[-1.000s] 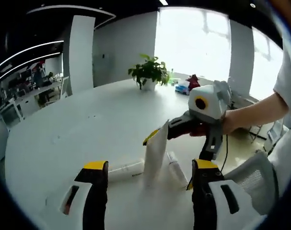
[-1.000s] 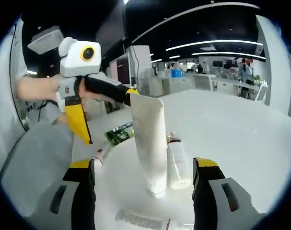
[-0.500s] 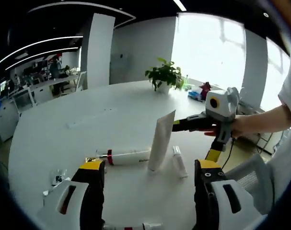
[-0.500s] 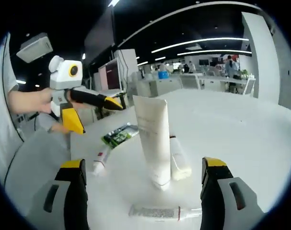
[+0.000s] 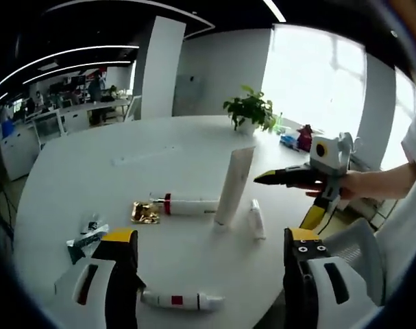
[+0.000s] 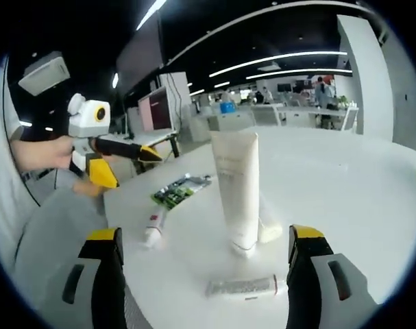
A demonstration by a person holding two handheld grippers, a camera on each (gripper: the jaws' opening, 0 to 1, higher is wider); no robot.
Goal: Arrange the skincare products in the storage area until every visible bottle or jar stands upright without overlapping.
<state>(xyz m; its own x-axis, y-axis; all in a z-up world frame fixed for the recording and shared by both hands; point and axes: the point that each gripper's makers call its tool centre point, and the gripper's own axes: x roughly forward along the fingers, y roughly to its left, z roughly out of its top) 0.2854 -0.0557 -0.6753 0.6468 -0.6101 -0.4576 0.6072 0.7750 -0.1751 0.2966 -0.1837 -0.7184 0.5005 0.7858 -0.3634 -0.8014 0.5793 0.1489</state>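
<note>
Both pairs of fingers stand wide apart and hold nothing: the left gripper (image 5: pixel 206 274) over the near edge of the white surface (image 5: pixel 91 185), the right gripper (image 6: pixel 206 274) likewise. From the left gripper view the tall white tube (image 5: pixel 234 186) stands upright on its cap at 12 o'clock, a red-banded tube (image 5: pixel 187 205) lying at its 9 o'clock and a small white tube (image 5: pixel 255 221) lying at 4 o'clock. Another tube (image 5: pixel 184 300) lies between the left fingers, a gold packet (image 5: pixel 145 212) farther off at 10 o'clock.
</note>
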